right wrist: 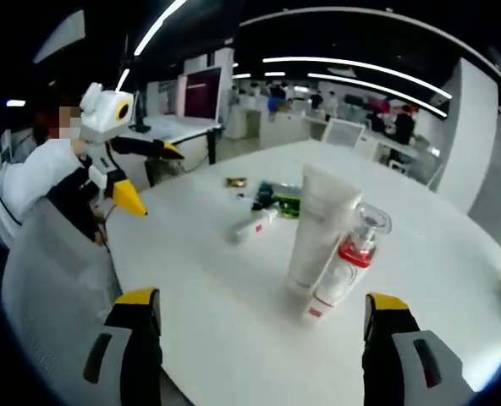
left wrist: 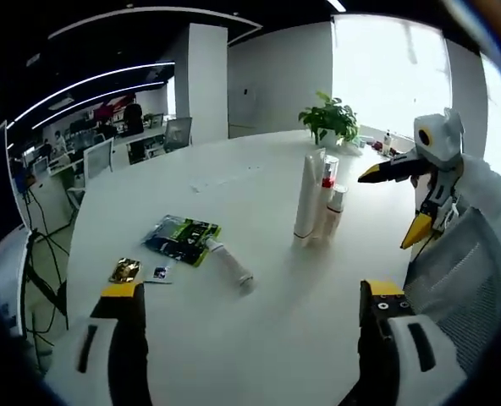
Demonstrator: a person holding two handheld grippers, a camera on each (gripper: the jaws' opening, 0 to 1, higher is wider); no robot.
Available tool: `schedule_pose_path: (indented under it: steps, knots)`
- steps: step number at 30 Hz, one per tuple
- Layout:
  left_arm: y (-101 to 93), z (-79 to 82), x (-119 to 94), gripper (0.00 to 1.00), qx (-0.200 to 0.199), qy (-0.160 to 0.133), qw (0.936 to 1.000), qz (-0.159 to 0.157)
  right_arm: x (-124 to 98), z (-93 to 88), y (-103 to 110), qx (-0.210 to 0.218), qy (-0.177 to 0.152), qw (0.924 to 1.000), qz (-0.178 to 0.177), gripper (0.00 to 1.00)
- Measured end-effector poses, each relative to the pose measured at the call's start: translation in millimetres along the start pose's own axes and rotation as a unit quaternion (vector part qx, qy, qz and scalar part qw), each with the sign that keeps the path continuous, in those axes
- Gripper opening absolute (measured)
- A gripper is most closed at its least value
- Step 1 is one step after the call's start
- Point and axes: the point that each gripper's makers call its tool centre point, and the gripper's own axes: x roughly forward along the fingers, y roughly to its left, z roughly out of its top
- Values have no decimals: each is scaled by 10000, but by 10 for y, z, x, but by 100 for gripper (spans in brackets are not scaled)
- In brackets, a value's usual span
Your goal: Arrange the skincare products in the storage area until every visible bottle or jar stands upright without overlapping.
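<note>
Both grippers w/ fingers spread, holding nothing; small tube (left wrist: 229,262) lies flat mid-frame on desk (left wrist: 259,338), left of upright tall tube (left wrist: 306,199); grip its middle, stand it beside, not touching.

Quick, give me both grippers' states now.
Left gripper: open, holding nothing, above the white round table.
Right gripper: open, holding nothing, short of the tall white plastic tube.
</note>
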Motion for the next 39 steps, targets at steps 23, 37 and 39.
schedule_pose_path:
  steps: [23, 37, 39]
  knots:
    - [211, -163, -263, 100, 127, -224, 9994, -219, 630, 500, 694, 197, -276, 9989, 334, 65]
    - [320, -229, -224, 100, 49, -303, 9991, -296, 1341, 384, 658, 254, 168, 9995, 101, 60]
    - [343, -236, -215, 100, 19, -321, 9990, -309, 1444, 366, 604, 215, 227, 9995, -49, 59]
